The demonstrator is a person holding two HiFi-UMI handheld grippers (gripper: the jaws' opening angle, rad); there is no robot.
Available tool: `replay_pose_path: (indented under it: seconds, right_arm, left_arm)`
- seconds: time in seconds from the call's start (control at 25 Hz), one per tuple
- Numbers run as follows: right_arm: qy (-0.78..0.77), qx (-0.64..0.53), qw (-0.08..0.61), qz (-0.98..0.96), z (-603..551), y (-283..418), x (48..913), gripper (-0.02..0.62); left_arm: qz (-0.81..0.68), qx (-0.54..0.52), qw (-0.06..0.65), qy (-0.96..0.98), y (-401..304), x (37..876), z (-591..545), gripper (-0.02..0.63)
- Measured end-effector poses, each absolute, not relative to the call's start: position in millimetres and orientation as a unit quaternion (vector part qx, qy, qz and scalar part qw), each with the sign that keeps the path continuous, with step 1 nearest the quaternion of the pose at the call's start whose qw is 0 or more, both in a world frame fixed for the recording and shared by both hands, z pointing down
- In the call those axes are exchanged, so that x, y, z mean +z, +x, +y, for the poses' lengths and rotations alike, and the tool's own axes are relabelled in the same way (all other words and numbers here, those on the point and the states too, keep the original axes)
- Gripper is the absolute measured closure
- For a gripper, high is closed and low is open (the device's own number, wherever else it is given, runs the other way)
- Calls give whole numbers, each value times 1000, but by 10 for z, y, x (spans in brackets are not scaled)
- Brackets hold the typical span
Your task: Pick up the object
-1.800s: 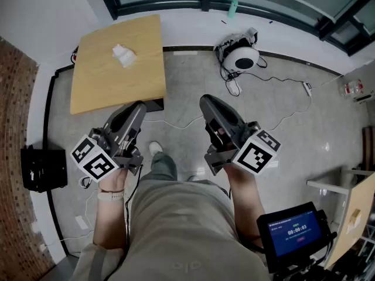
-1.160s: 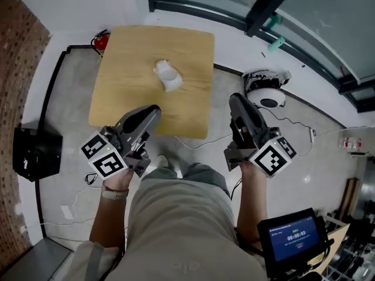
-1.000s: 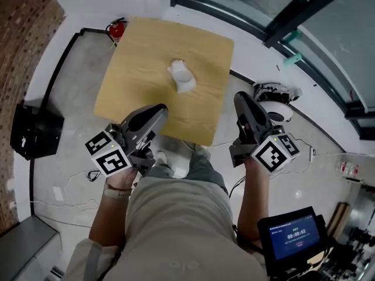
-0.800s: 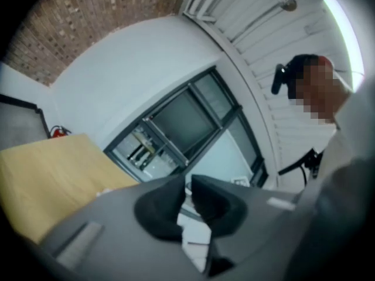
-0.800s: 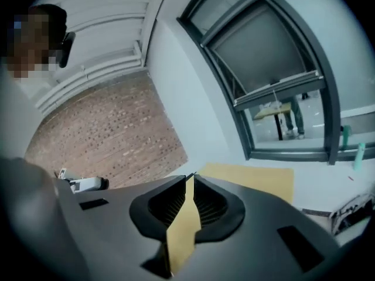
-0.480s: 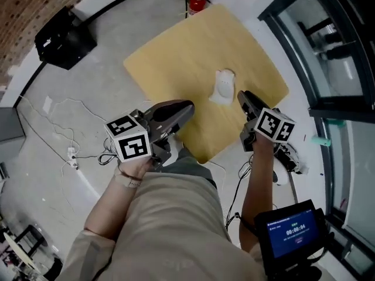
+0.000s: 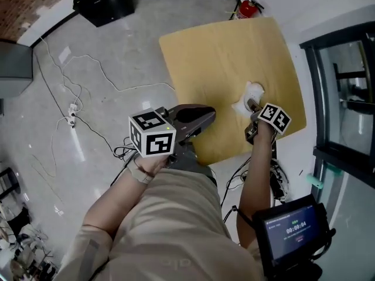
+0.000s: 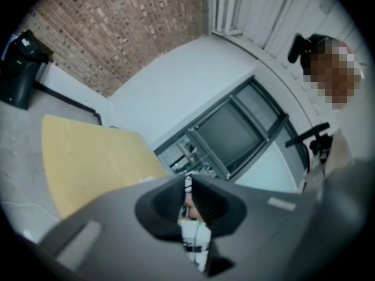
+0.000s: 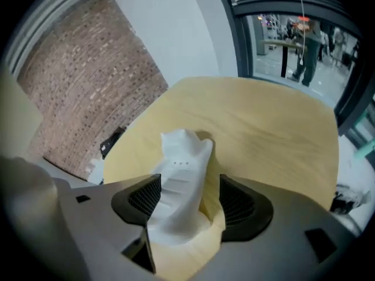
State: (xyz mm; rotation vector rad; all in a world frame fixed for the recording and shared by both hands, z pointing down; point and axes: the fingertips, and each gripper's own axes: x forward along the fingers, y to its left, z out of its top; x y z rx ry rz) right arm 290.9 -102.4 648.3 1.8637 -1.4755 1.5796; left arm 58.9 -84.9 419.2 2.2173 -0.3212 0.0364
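While the right gripper (image 9: 183, 199) is opening its jaws around the white object (image 9: 180, 174), which lies on the surface (image 9: 275, 133) between them and crowds one pad, we judge that an off-centre closure could shove or tip it; the left gripper (image 8: 188, 211), pressed together, hangs well apart.

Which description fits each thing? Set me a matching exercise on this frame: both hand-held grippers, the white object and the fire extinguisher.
1 left hand-held gripper
2 right hand-held gripper
3 white object
4 fire extinguisher

A red
B jaws together
C lying on the wooden table
D jaws astride the white object

Pairs: 1-B, 2-D, 3-C, 4-A. The right hand-held gripper's jaws are opening.
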Motion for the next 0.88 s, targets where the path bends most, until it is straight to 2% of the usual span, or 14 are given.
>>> replay_pose_path:
  seconds: [0.24, 0.44, 0.56, 0.88]
  right_arm:
    - [580, 645, 22, -497, -1066, 2639, 6585, 305]
    - [571, 648, 18, -504, -1116, 2472, 6574, 311]
    - [532, 669, 19, -518, -1127, 2208, 6567, 373]
    - [476, 702, -18, -529, -1200, 1570, 6598, 434]
  left_arm:
    - [-150, 6, 433, 889, 490, 4162, -789, 588]
    - [-164, 3, 435, 885, 404, 4172, -797, 588]
    - [-173, 3, 439, 881, 368, 4207, -784, 588]
    - [-192, -2, 442, 876, 146, 4244, -830, 588]
